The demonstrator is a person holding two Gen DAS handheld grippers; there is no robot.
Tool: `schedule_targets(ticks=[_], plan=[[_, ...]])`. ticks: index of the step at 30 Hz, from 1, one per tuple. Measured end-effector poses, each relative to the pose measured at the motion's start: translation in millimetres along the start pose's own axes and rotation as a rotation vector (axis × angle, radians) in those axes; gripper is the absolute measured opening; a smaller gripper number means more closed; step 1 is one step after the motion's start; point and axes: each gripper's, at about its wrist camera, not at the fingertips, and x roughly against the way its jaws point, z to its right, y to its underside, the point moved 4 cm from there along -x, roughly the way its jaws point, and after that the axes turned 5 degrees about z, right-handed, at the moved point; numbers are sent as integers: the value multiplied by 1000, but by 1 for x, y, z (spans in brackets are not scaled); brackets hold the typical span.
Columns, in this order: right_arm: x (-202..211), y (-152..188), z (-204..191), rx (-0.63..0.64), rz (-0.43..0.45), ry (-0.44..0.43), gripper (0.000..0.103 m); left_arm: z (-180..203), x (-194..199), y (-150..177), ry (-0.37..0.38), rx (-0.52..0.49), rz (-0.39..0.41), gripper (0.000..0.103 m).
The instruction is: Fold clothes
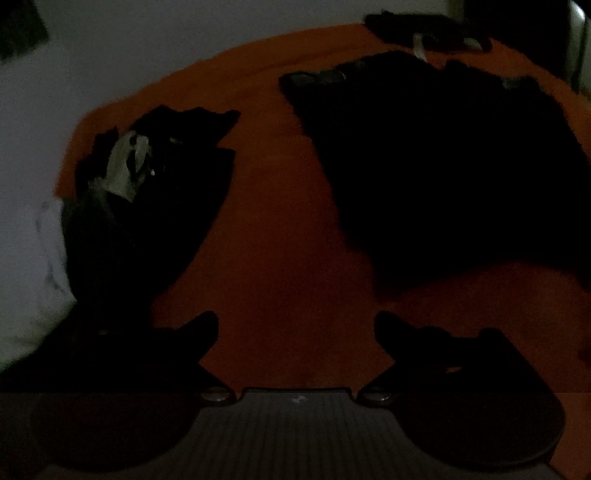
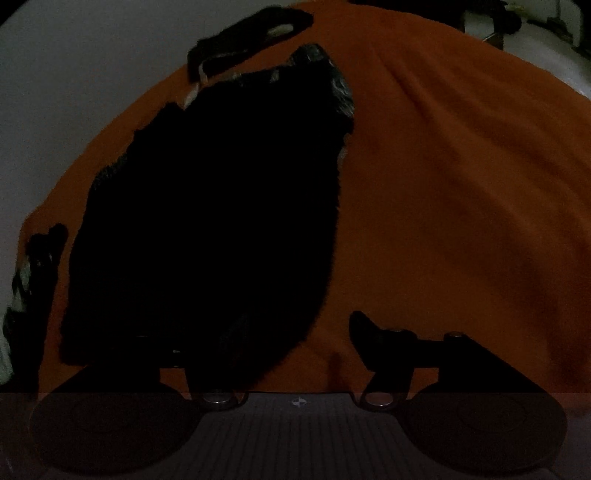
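The scene is very dark. A large black garment (image 1: 443, 173) lies spread on an orange cloth surface (image 1: 273, 206), right of centre in the left wrist view; it also fills the left half of the right wrist view (image 2: 214, 214). A second dark crumpled garment with a pale patch (image 1: 155, 184) lies at the left. My left gripper (image 1: 295, 332) is open and empty above bare orange cloth between the two garments. My right gripper (image 2: 295, 332) is open; its left finger is hidden against the black garment's near edge, its right finger (image 2: 369, 336) over orange cloth.
A third small dark garment with pale straps (image 1: 424, 33) lies at the far edge, and also shows in the right wrist view (image 2: 247, 40). Pale wall or floor (image 1: 129, 48) surrounds the orange surface. Wrinkled orange cloth (image 2: 461, 184) lies to the right.
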Motion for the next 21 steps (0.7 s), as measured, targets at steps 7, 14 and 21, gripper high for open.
schedule_targets(ticks=[7,14,21], plan=[[-10,20,-18,-144,81,-26,55,8,-47,-36,81,238,-25,98],[-43,51,24,-324,63,-21,60,50,-108,-27,86,341,-128,98],[-55,61,39,-550,79,-142,17,76,-95,-23,84,325,-50,13]])
